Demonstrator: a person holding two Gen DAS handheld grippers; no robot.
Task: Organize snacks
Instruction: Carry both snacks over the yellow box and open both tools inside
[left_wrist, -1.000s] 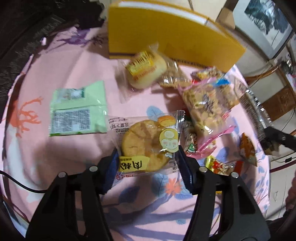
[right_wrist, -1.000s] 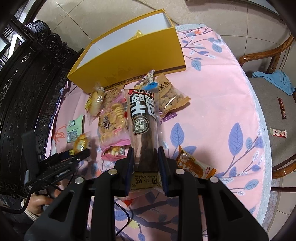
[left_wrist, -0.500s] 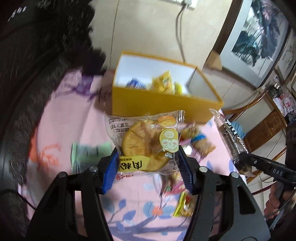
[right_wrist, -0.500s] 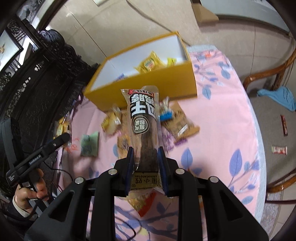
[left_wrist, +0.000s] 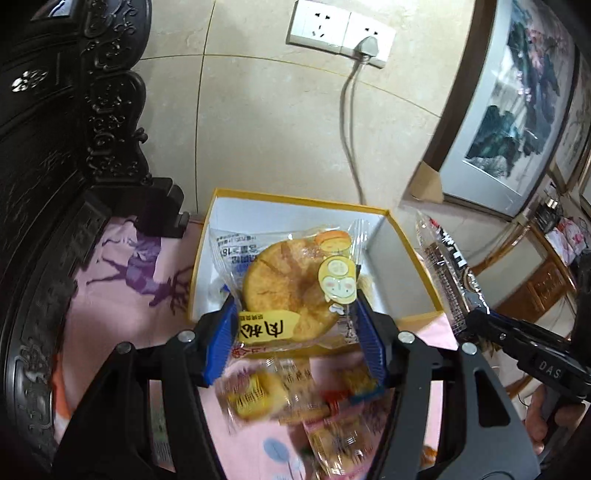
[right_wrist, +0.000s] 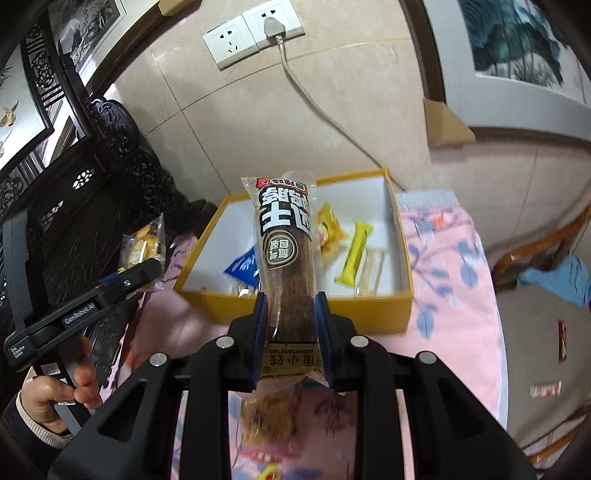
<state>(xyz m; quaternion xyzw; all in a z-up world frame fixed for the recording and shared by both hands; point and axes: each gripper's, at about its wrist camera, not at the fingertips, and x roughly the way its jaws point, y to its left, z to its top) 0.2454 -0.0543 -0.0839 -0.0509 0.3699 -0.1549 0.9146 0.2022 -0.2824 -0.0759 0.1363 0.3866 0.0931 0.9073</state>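
- Where the pink floral cloth (right_wrist: 450, 258) covers the table, an open yellow box (right_wrist: 314, 304) sits at its far edge, near a beige tiled wall with a socket (left_wrist: 338, 31) and a plugged cable.
- Dark carved furniture (left_wrist: 48, 166) stands to the left; framed paintings (left_wrist: 517, 110) lean at right.
- Left gripper (left_wrist: 295, 332) clamps a wrapped round cake (left_wrist: 288, 291), held above the box's near wall.
- Right gripper (right_wrist: 291, 332) is narrow, pinching a long dark bar (right_wrist: 288, 251) upright before the box.
- Only the right view shows the box's contents: yellow packets (right_wrist: 354, 254), a blue one (right_wrist: 243, 267), plus a chair with blue fabric (right_wrist: 561, 277).
- Only the left view shows blurred loose snacks (left_wrist: 295, 398) on the cloth.
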